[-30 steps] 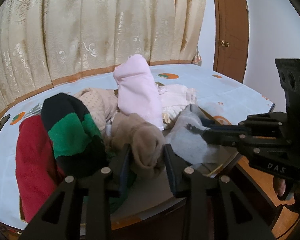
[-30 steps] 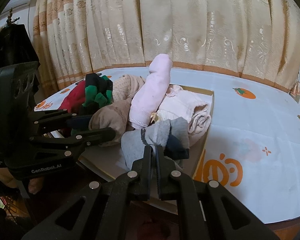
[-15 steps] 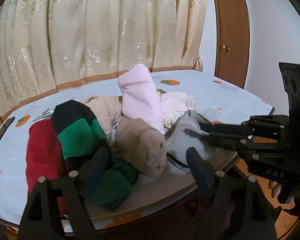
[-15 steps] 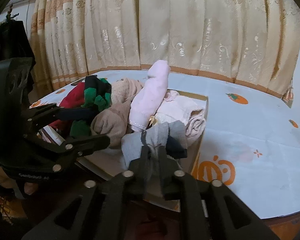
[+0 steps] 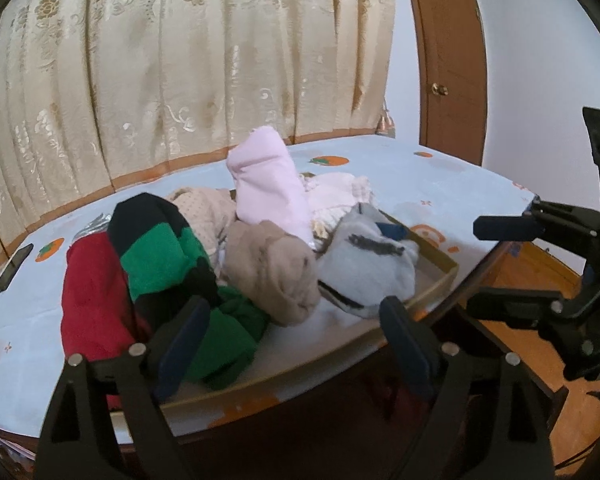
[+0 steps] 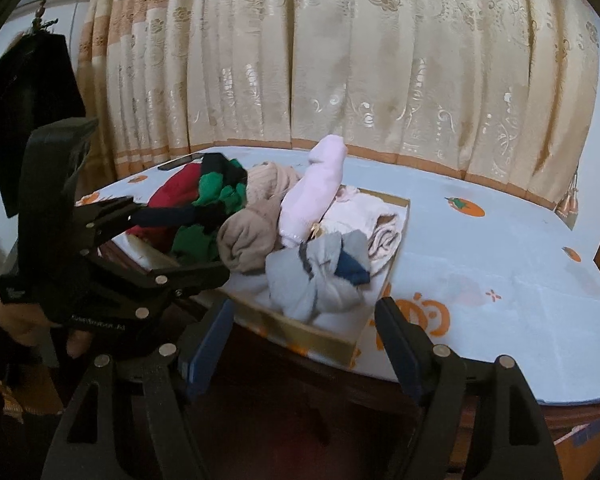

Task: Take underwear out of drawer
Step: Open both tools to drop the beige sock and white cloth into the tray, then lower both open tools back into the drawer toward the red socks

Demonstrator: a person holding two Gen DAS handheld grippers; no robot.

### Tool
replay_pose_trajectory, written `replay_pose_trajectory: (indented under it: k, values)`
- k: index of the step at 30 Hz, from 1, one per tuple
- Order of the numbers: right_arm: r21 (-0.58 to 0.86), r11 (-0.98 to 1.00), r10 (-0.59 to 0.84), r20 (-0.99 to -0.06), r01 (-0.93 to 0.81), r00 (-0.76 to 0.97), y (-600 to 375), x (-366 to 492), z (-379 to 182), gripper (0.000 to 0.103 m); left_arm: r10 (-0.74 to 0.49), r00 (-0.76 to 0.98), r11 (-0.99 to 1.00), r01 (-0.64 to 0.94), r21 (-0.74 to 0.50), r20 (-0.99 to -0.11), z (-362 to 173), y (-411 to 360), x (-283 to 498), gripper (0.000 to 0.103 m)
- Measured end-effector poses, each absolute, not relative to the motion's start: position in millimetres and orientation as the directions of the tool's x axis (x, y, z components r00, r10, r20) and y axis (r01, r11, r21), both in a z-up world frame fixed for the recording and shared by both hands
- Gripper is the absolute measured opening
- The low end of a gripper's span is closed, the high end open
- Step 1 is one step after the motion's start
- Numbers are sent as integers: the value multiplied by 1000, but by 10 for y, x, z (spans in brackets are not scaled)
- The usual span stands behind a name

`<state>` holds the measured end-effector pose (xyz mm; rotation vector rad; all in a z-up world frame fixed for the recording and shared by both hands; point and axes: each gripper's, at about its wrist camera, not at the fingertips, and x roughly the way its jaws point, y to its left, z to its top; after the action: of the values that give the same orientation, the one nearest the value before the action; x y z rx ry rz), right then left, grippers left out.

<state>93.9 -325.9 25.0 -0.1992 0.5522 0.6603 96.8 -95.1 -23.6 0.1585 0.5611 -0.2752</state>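
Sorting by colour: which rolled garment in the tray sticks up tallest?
The pale pink roll; it stands upright above the tan, grey and green-black bundles lying around it.

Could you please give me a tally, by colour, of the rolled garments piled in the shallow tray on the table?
Red: 1
Green and black: 1
Tan or beige, one plain, one dotted: 2
Pink: 1
Cream: 1
Grey: 1
Total: 7 that I can tell apart; others may be hidden beneath.
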Motion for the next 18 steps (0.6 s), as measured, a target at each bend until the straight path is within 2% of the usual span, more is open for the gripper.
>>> replay_pose_trajectory:
  k: [11,18]
  values:
    - [-39,776,486,-598,-629,637,-3540,662,28,75,-212,812,900,379,215,-544,-395,-1107,504,88]
    - [-39,793,454,-628,-608,633,-3769,606,-149,75,-213,764,872,429,233,-609,-654,-1202,407,88]
